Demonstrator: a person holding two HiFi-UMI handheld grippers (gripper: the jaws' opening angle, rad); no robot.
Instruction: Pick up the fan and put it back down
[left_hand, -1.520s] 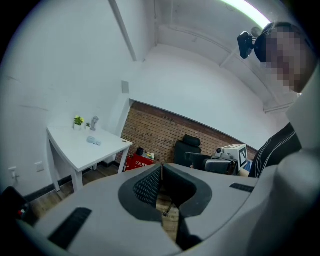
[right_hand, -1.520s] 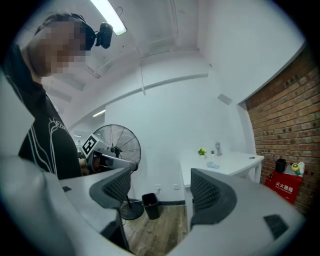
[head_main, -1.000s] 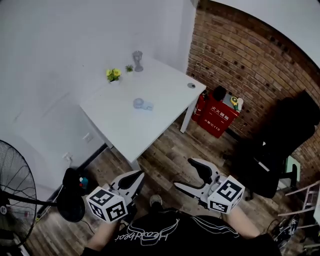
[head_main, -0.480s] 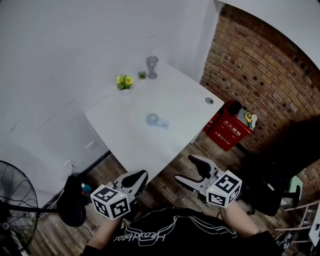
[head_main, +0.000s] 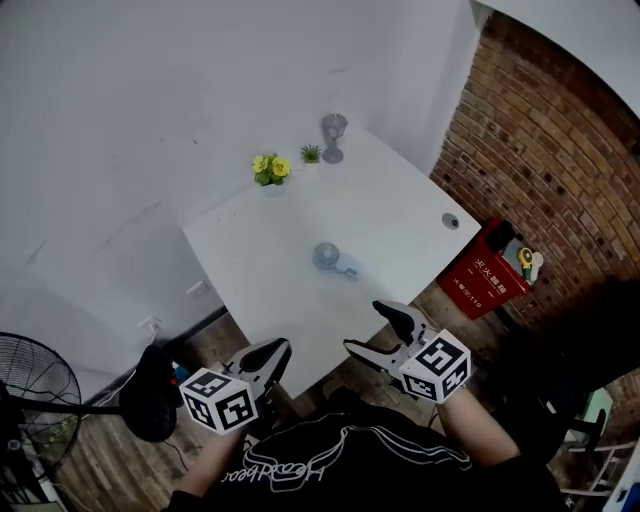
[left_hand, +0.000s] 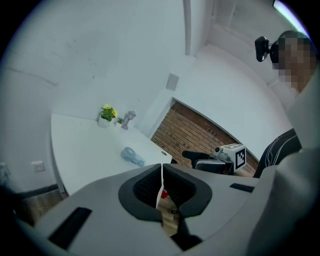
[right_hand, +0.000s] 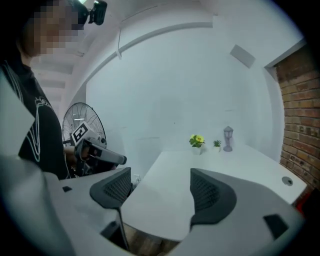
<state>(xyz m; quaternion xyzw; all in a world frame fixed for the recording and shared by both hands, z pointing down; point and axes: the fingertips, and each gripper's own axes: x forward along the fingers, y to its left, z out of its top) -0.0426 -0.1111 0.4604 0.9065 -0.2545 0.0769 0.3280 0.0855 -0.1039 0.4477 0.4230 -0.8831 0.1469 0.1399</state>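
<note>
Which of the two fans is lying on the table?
The small pale blue fan, lying on the white table; the big black fan stands on the floor at the left.

place: we take this for a small office room | white desk against a plain white wall | brick wall right of the desk | red fire-extinguisher box on the wood floor by the desk's right end | wall socket below its left end | potted flowers on its far edge

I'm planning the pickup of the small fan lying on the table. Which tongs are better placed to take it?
Right, probably. The right tongs have their jaws apart and sit nearer the small fan in the head view. The left tongs are shut.
</note>
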